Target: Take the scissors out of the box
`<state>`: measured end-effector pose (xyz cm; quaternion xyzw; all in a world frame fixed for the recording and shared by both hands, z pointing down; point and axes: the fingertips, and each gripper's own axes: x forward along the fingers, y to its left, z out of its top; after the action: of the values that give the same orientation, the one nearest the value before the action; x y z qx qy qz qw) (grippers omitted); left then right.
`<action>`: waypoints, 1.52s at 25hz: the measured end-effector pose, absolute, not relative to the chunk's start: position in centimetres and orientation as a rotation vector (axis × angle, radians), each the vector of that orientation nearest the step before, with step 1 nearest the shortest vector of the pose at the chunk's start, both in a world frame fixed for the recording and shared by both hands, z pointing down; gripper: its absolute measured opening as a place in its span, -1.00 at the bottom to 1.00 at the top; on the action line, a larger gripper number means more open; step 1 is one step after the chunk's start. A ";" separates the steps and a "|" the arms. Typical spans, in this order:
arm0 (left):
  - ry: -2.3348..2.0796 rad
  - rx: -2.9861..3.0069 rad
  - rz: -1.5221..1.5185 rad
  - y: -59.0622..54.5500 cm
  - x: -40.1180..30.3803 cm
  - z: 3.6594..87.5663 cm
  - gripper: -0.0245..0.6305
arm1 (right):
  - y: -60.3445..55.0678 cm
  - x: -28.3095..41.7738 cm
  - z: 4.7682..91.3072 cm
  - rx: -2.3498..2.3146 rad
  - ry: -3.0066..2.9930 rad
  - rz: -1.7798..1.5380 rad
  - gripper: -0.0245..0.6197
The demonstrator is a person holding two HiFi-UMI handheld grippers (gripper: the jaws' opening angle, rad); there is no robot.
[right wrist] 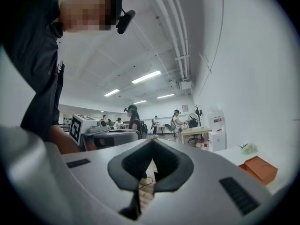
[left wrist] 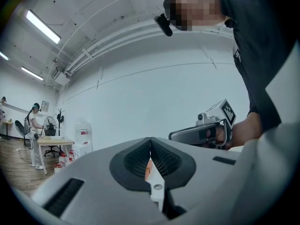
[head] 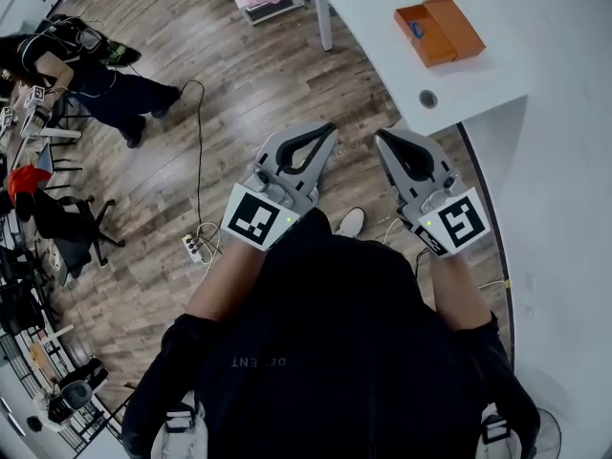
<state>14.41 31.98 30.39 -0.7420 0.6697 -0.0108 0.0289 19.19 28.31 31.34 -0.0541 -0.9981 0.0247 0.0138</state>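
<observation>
The left gripper (left wrist: 150,140) has its jaws closed together on nothing, with the right gripper (left wrist: 176,135) held near it.

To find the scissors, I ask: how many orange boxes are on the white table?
1. The orange box lies on the white table, near its round hole; more may be outside the view.

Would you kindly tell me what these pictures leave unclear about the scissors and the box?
- Scissors: in the head view the orange box is too small; the bluish speck inside cannot be identified.
- Box contents: in the right gripper view it sits side-on near the edge, its inside hidden.
- Left gripper view: the shut left claw blocks the lower scene, except an orange sliver.
</observation>
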 end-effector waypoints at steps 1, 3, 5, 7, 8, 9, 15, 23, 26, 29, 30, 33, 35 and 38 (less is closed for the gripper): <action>2.062 -2.292 -0.031 31.5 14.0 30.5 -0.87 | 27.9 18.8 31.5 -0.163 -3.106 0.075 -0.92; 2.052 -2.305 -0.023 30.6 12.8 30.8 -0.87 | 27.0 17.7 31.6 -0.146 -3.100 0.070 -0.92; 2.040 -2.315 -0.022 29.7 11.2 30.8 -0.87 | 26.2 16.2 31.7 -0.131 -3.096 0.074 -0.92; 2.020 -2.327 -0.020 28.7 9.5 30.9 -0.87 | 25.1 14.4 31.8 -0.117 -3.094 0.079 -0.93; 2.008 -2.336 -0.019 28.1 8.6 31.0 -0.87 | 24.6 13.5 32.0 -0.108 -3.092 0.079 -0.92; 1.997 -2.346 -0.018 27.5 7.7 31.1 -0.87 | 24.1 12.4 32.1 -0.098 -3.091 0.077 -0.92; 1.937 -2.396 -0.022 24.4 1.1 31.6 -0.87 | 21.6 5.7 32.5 -0.053 -3.086 0.082 -0.92; 1.851 -2.469 0.001 21.3 -7.2 31.1 -0.87 | 19.0 -2.6 31.9 0.056 -3.075 0.088 -0.92; 1.826 -2.503 0.011 20.3 -9.6 31.6 -0.87 | 18.0 -4.8 32.3 0.113 -3.068 0.102 -0.91; 1.799 -2.545 0.021 19.6 -11.2 32.2 -0.87 | 17.4 -5.9 32.7 0.192 -3.057 0.108 -0.91; 1.785 -2.557 0.020 19.2 -11.7 32.3 -0.87 | 17.0 -6.1 32.8 0.218 -3.052 0.109 -0.91; 1.738 -2.577 0.008 17.4 -12.6 32.7 -0.87 | 15.5 -6.7 33.3 0.271 -3.032 0.105 -0.91; 1.711 -2.591 -0.003 16.0 -12.7 33.0 -0.87 | 14.1 -6.5 33.8 0.304 -3.017 0.107 -0.91; 1.672 -2.611 -0.008 13.5 -12.4 33.5 -0.87 | 11.2 -6.1 34.5 0.357 -3.002 0.120 -0.91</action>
<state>-12.40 13.52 33.47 -0.8420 0.5391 -0.0025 0.0204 -6.11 11.17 34.49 0.1177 -0.9906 0.0395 0.0578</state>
